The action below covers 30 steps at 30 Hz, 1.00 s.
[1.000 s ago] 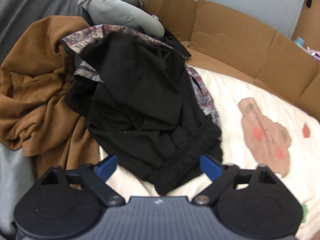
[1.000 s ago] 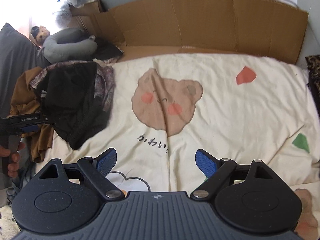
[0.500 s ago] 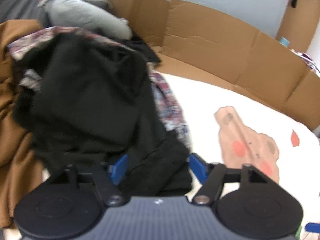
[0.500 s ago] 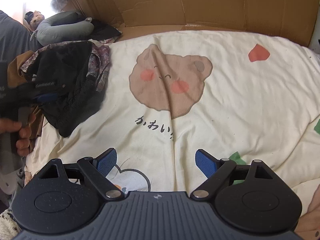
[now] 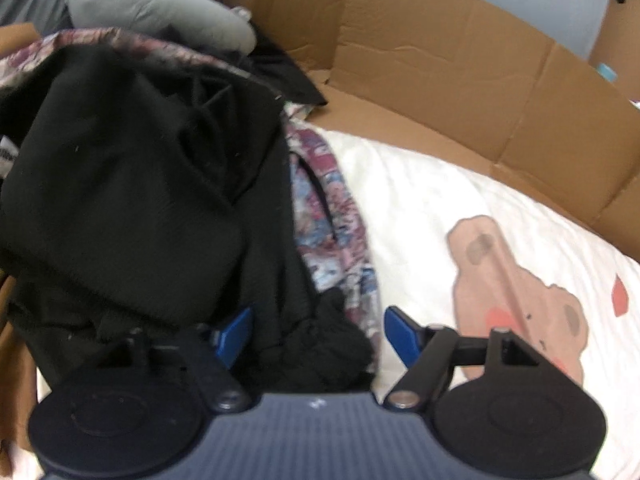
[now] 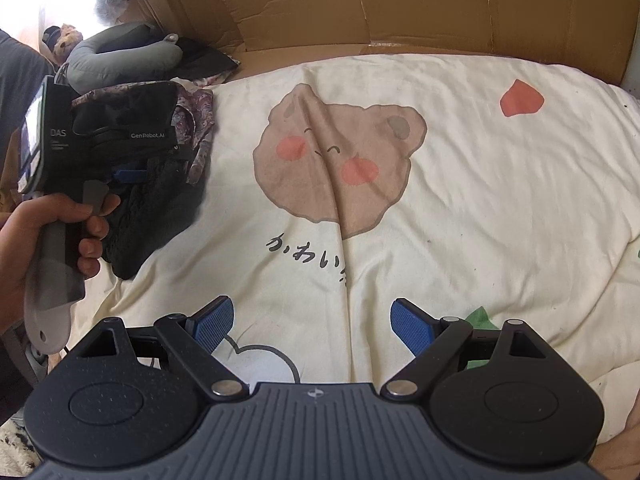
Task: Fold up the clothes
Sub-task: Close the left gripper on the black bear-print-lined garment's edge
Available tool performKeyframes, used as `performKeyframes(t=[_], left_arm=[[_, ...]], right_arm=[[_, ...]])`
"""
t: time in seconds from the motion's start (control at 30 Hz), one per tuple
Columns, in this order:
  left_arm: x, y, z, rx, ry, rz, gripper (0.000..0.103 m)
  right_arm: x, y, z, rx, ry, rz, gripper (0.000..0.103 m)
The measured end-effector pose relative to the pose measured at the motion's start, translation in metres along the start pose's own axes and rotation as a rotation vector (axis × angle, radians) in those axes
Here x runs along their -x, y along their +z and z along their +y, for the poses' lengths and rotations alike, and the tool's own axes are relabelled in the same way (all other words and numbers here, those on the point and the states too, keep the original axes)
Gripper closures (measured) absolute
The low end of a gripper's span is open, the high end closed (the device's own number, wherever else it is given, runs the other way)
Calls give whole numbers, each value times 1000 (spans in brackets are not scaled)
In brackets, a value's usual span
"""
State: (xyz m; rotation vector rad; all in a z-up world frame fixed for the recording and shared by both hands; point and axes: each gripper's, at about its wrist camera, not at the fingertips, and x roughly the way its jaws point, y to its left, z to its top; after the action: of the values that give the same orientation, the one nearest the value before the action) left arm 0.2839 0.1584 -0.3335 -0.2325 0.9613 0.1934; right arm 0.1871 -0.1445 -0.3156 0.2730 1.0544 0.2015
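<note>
A crumpled black garment (image 5: 132, 200) lies on top of a patterned red-and-blue garment (image 5: 336, 240) at the left of the bed. My left gripper (image 5: 318, 334) is open, and the black garment's bunched lower edge sits between its blue fingers (image 5: 236, 332). In the right wrist view a hand (image 6: 24, 240) holds the left gripper (image 6: 128, 176) against the black garment (image 6: 156, 200), beside the patterned garment (image 6: 198, 120). My right gripper (image 6: 312, 328) is open and holds nothing, low over the cream bear blanket (image 6: 460, 220).
Cardboard panels (image 6: 440, 4) wall the far side of the bed. A grey neck pillow (image 6: 120, 56) and a dark item lie behind the clothes pile. Brown cloth (image 5: 12, 344) shows at the left edge. The bear print (image 6: 336, 160) marks the blanket's open middle.
My left gripper has pushed forward into the black garment, so its edge now lies deeper between the fingers, which have narrowed a little. The right gripper has moved closer over the blanket.
</note>
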Motion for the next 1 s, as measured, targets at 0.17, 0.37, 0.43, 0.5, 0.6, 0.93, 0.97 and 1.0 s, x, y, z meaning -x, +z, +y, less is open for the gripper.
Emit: performKeyframes(t=[0.17,0.37,0.43,0.5,0.6,0.93,0.97,1.0], left_arm=[[1,-3,12,55,-22,4,51],[22,-5,16,61,-37,0,81],[34,-5,20,61,-41,-8,83],[46,-7,25,63,-43,-16,85],[68,-9,34,55,-40,-32,86],[137,-33,83,67,65,-54,86],[140,-34,87,69,82,-50,87],[147,-39,92,74,95,-43,87]], right_arm=[[-1,-5,3,-4,10,13,13],[1,-6,10,1,30,19,13],[3,-5,14,1,39,16,13],[4,-5,18,3,50,14,13],[7,-6,25,6,66,10,13],[8,-10,47,9,117,8,13],[8,-10,48,8,122,9,13],[6,-11,50,9,127,13,13]])
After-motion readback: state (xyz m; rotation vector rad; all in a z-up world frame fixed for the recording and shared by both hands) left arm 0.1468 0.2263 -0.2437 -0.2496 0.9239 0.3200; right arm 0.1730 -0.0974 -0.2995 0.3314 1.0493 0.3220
